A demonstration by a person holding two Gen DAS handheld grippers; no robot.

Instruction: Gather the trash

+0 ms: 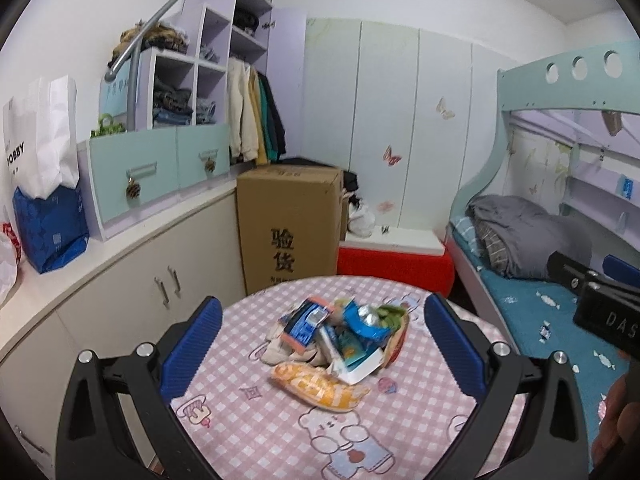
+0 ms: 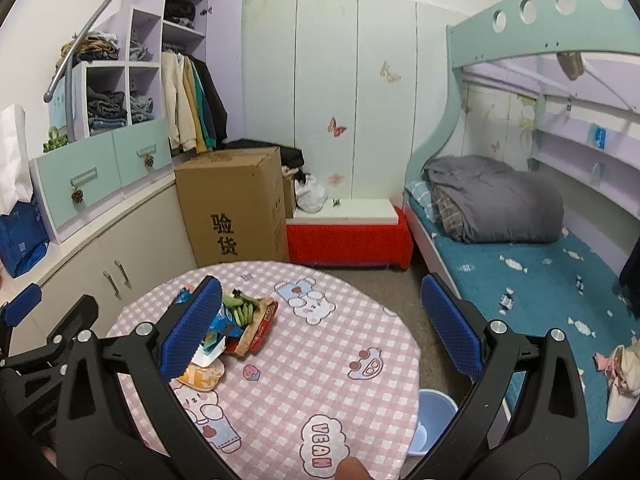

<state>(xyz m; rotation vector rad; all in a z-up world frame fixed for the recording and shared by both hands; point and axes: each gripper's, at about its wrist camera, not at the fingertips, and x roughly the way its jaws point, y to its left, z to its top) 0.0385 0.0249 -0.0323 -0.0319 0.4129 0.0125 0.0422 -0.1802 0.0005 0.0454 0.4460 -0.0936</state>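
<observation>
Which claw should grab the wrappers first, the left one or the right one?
Probably the left. The left claw is open and the wrapper pile on the round table sits right between its fingers. The right claw is open too, but the pile lies off to its left side.

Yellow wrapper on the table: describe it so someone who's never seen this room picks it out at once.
Start at the round table with the pink checked cloth, between the cupboards and the bunk bed. A heap of wrappers lies near its middle. The yellow wrapper is the flat packet at the heap's near edge, closest to the left claw; it is the only yellow-orange piece, with pale lettering, while those behind it are mostly blue, green and red.
</observation>
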